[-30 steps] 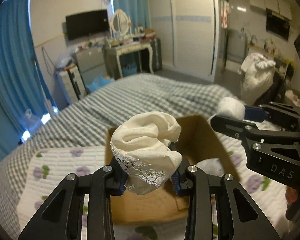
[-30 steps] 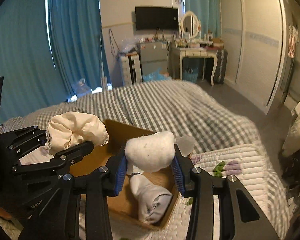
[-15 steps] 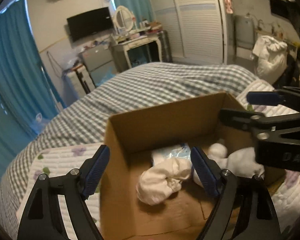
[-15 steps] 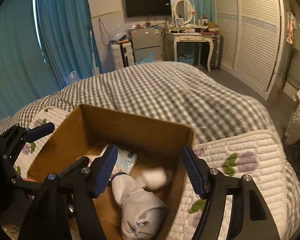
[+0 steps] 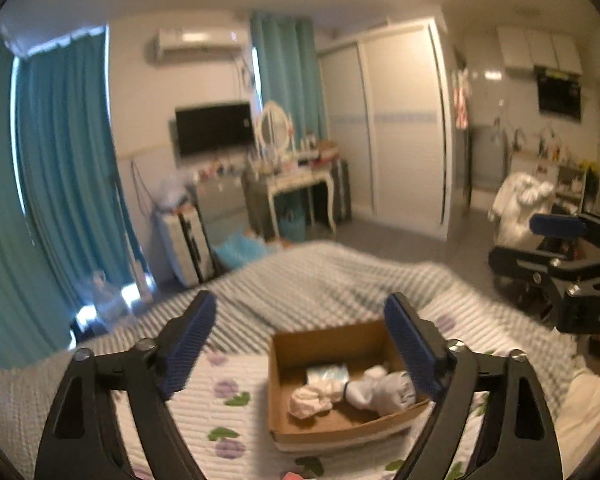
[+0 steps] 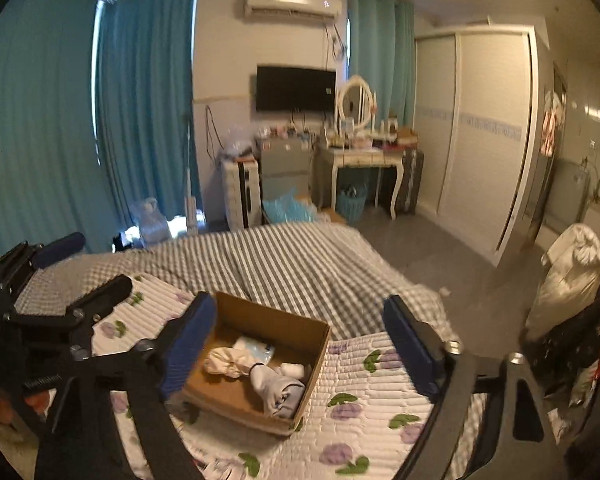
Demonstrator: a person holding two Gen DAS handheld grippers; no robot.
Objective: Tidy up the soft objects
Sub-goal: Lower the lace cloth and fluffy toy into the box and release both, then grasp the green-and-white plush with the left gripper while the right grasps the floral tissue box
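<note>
A cardboard box (image 5: 284, 392) (image 6: 316, 344) stands on the floral quilt. It holds a cream lace cloth (image 5: 310, 400) (image 6: 226, 362), a grey-white sock bundle (image 5: 380, 390) (image 6: 278, 394), a small white fluffy piece (image 6: 294, 369) and a pale blue packet (image 5: 327, 374) (image 6: 256, 349). My left gripper (image 5: 300, 344) is open and empty, raised well above and behind the box. My right gripper (image 6: 298, 348) is open and empty, also raised above the box. Each gripper shows at the edge of the other's view.
The floral quilt (image 6: 380, 412) lies over a grey checked bed cover (image 6: 296, 260). Beyond the bed stand teal curtains (image 6: 144, 120), a dressing table (image 6: 364, 156), a wall TV (image 6: 296, 88) and a white wardrobe (image 6: 488, 140). A white bag (image 6: 572, 264) stands at the right.
Both grippers opened and dropped the cream cloth and the white fluffy piece into the box. Both have since lifted up and back, so the box looks smaller.
</note>
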